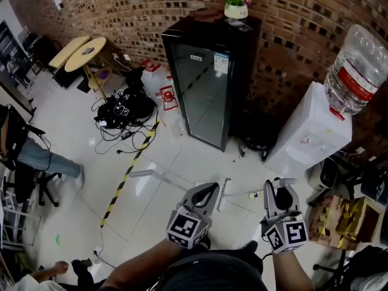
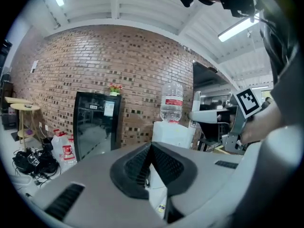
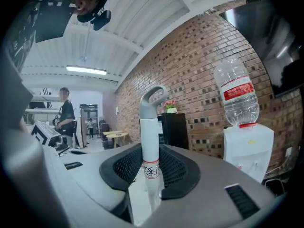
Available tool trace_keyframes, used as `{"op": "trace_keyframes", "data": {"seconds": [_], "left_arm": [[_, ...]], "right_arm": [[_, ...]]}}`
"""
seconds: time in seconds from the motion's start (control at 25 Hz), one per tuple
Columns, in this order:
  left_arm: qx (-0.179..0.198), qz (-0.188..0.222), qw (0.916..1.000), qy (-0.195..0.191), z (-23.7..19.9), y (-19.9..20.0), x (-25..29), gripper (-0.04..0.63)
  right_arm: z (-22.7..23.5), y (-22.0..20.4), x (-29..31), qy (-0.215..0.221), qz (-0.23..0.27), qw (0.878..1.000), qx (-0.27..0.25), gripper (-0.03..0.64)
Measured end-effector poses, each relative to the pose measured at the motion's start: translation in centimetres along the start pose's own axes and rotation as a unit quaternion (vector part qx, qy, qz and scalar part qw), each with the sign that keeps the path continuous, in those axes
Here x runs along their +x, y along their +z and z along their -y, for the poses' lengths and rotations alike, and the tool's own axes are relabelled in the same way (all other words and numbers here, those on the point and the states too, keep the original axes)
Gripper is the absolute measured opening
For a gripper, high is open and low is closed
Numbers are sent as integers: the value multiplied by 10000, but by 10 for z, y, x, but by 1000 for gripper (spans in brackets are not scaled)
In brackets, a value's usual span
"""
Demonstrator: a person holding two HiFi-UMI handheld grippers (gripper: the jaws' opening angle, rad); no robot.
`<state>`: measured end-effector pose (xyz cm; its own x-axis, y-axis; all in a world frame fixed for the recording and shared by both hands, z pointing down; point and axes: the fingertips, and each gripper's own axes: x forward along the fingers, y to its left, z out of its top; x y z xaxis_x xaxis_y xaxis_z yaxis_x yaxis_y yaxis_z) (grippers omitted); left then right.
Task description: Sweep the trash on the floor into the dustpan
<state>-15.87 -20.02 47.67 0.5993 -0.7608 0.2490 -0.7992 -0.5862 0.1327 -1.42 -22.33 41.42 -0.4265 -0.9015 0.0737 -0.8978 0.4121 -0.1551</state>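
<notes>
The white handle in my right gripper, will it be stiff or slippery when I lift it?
The white handle stands straight in the right gripper, so it is probably a stiff tube. It looks smooth and round, so it may twist between the pads. Its lower end is hidden; it could be bottom-heavy.

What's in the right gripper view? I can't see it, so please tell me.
The right hand-held gripper grips an upright white handle with a grey loop on top. Behind are a brick wall, a black fridge and a water dispenser.
</notes>
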Motion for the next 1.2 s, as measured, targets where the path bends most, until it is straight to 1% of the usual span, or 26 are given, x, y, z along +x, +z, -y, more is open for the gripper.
{"op": "trace_keyframes", "data": {"seconds": [0.12, 0.2, 0.36, 0.48, 0.6, 0.68, 0.8, 0.92, 1.08, 1.2], "left_arm": [[80, 29, 9995, -307, 43, 26, 24, 11], [126, 84, 9990, -414, 72, 41, 36, 11], [160, 279, 9988, -370, 123, 74, 54, 11], [146, 434, 9981, -413, 158, 96, 66, 11], [164, 456, 9981, -382, 193, 107, 73, 11], [246, 457, 9981, -335, 216, 113, 80, 11], [274, 455, 9982, -278, 248, 113, 81, 11], [202, 495, 9984, -171, 269, 117, 83, 11], [216, 637, 9977, 29, 278, 133, 86, 11], [130, 590, 9980, -175, 283, 137, 80, 11]], "right_arm": [[30, 19, -27, -2, -162, 9999, -34, 127], [49, 28, -47, 1, -262, 9996, -67, 126], [90, 56, -99, -74, -132, 9999, -73, 126], [121, 73, -133, -152, -177, 9997, 0, 127], [146, 90, -167, -124, -147, 9998, -20, 127], [160, 101, -188, -76, -60, 9999, -79, 127], [174, 110, -217, 5, -14, 9999, -137, 127], [189, 119, -238, 90, 23, 9998, -177, 126], [208, 131, -249, 48, 47, 9997, -225, 126], [207, 134, -257, -15, 101, 9996, -246, 126]]}}
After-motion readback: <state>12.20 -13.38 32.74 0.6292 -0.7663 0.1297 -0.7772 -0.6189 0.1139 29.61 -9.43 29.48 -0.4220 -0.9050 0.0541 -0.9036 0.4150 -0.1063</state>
